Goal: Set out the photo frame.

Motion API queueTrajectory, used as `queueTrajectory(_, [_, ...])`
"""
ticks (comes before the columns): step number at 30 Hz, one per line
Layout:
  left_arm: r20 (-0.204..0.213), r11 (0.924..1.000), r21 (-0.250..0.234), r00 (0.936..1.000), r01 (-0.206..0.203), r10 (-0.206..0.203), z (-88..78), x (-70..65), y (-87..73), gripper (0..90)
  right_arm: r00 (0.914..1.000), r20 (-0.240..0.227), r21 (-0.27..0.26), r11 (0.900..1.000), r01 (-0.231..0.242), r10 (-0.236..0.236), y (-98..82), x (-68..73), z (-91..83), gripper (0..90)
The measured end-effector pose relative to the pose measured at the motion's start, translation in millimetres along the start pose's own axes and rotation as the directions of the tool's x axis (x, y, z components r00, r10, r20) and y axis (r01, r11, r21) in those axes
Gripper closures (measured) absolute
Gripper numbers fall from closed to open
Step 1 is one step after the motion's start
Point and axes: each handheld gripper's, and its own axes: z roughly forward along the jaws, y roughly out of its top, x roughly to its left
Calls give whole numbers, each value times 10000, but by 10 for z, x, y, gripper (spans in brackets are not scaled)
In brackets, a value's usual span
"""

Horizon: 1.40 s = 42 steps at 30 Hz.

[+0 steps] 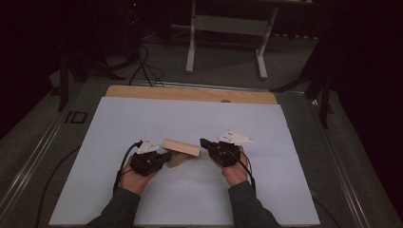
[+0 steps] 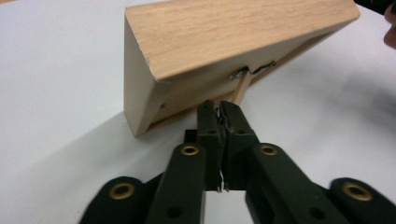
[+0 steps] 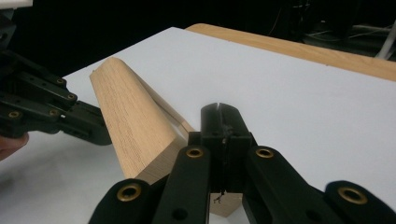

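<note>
Left gripper (image 2: 219, 109) pinching wooden frame's (image 2: 224, 42) stand, right gripper (image 3: 222, 114) closed beside

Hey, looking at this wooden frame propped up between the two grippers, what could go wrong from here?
1. The left gripper is pinching just the thin stand strip behind the wooden frame; that strip may bend or tear off at its small metal hinge.
2. The frame is tilted, one edge on the white table, so it may tip flat if that hold slips.

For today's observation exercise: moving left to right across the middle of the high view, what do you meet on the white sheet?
Left gripper → wooden frame → right gripper.
</note>
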Motion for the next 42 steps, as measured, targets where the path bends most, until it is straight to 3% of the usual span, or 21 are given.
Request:
queueTrajectory(18, [-281, 9997, -83, 9993, 236, -238, 55, 35, 55, 897, 9990, -420, 142, 9998, -128, 134, -26, -18, 53, 898])
queueTrajectory(42, [-76, 9994, -199, 9996, 267, -269, 91, -37, 103, 897, 9974, -703, 260, 9995, 173, -154, -35, 53, 37, 898])
